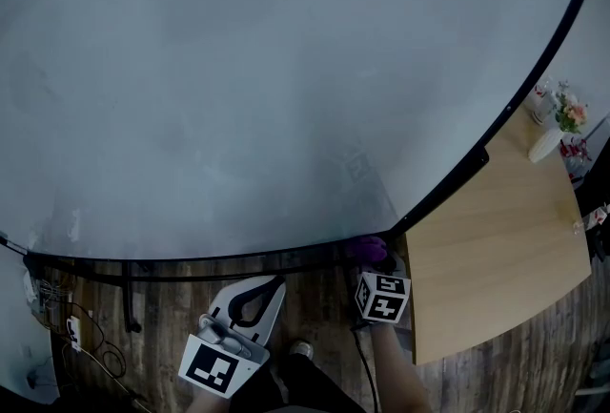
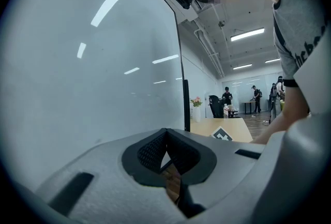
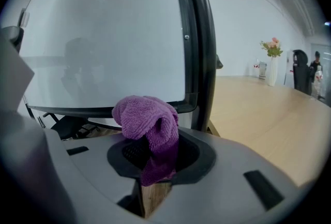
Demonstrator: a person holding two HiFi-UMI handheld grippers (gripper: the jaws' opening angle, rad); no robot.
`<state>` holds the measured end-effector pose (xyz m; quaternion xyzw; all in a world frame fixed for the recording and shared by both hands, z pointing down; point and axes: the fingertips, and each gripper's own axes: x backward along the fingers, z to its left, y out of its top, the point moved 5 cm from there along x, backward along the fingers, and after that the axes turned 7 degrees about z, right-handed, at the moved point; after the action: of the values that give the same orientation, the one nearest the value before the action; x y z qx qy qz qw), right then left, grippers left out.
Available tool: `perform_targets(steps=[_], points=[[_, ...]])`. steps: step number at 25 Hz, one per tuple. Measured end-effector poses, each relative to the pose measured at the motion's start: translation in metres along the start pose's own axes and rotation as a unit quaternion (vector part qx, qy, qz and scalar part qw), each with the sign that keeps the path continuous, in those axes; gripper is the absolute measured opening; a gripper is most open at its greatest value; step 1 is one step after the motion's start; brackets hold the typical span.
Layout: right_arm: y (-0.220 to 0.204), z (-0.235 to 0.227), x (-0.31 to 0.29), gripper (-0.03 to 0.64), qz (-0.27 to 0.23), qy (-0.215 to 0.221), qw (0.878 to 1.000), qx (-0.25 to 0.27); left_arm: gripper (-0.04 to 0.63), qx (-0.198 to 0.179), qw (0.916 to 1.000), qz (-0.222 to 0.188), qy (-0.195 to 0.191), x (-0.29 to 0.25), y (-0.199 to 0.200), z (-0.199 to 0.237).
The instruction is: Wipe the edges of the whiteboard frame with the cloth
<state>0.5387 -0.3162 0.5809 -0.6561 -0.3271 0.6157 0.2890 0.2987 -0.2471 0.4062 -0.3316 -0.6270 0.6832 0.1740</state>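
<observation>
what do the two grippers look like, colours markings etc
The left gripper and right gripper both have smooth light grey plastic shells. Each claw is lined with black ribbed pads, and each gripper carries a cube with black-and-white square markers. The person wears a light T-shirt with dark lettering.

Cool indoor light is being cast. Ceiling strip lights are being mirrored as streaks on the whiteboard. Edges are being bowed by fisheye distortion; corners are being vignetted black.
</observation>
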Motion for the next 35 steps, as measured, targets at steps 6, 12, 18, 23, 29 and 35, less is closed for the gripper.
perform_targets(steps=[6,12,18,23,29,35], points=[[0.001,-0.011,0.001,0.094,-0.004,-0.017,1.000,-0.011,0.015,0.000,1.0000,0.003,-0.008,-0.004,-0.001,-0.001],[0.004,-0.025,0.001,0.091,-0.004,-0.033,0.998,-0.049,0.015,-0.001,0.9999,0.002,-0.012,-0.004,0.000,0.005],[0.002,-0.028,0.003,0.092,-0.006,-0.044,0.996,-0.073,0.015,0.002,1.0000,0.000,-0.009,0.002,-0.001,0.007],[0.002,-0.033,0.003,0.092,-0.008,-0.062,0.993,-0.104,0.015,0.001,1.0000,-0.002,0.002,0.014,-0.006,0.014],[0.000,-0.034,0.009,0.091,-0.017,-0.079,0.989,-0.122,0.015,0.004,0.9998,-0.005,0.018,0.034,-0.008,0.016],[-0.004,-0.027,0.023,0.089,-0.031,-0.075,0.989,-0.123,0.015,0.012,0.9993,-0.011,0.035,0.058,-0.010,0.018]])
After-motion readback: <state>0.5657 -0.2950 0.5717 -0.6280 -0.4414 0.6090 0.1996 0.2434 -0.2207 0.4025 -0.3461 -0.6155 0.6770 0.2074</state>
